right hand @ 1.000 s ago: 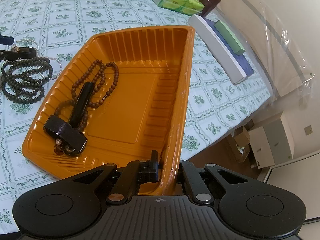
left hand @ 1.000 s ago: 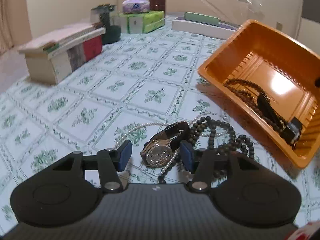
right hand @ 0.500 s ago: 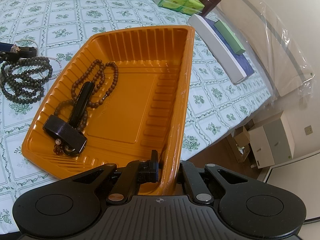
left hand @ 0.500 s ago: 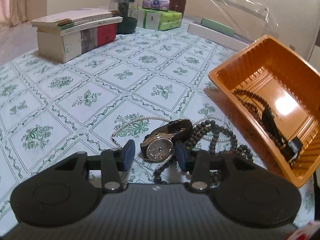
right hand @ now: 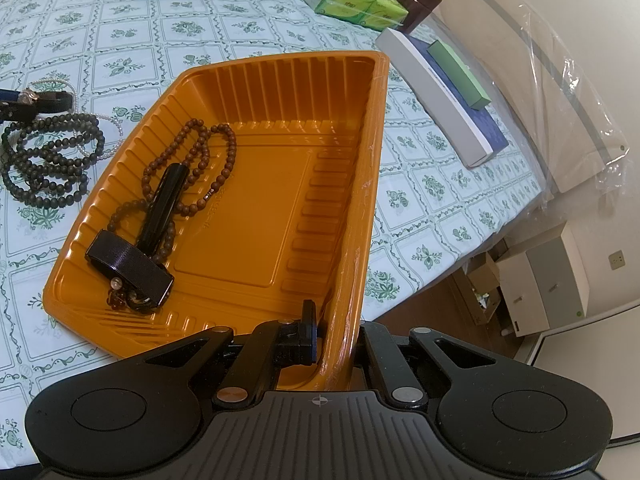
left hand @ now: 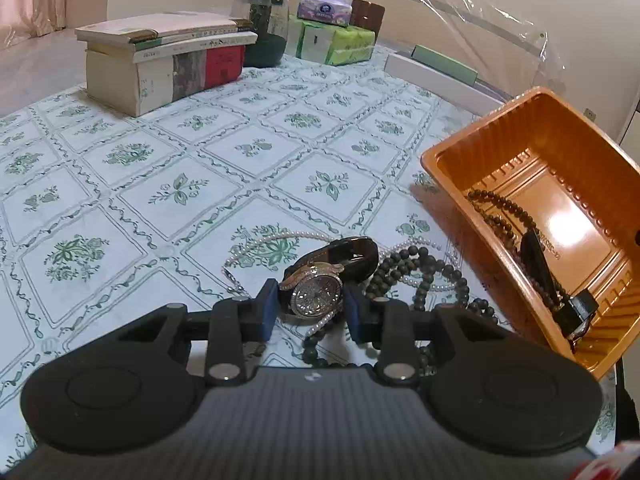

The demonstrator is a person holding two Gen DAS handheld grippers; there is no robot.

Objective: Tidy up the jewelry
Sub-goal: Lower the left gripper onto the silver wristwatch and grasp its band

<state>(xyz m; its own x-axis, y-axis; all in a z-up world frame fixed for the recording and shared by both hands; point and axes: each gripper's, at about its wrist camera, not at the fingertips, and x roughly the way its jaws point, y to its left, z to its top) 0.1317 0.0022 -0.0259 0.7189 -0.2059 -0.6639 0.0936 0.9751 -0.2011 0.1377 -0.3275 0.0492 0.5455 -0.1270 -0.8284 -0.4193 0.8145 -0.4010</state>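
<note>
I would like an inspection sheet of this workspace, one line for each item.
Surface: table with green floral cloth.
Job's things: orange plastic tray holds brown bead string and black watch; on the cloth lie jewelled watch, dark bead necklace, pearl strand.
Clutter: stacked books, tissue packs, dark jar, flat boxes.
Grippers: left gripper has just been closing, jewelled watch between its blue pads; right gripper clamps the tray's wall.
Cables: nothing seen.
Surroundings: clear plastic sheet, white cabinet.
</note>
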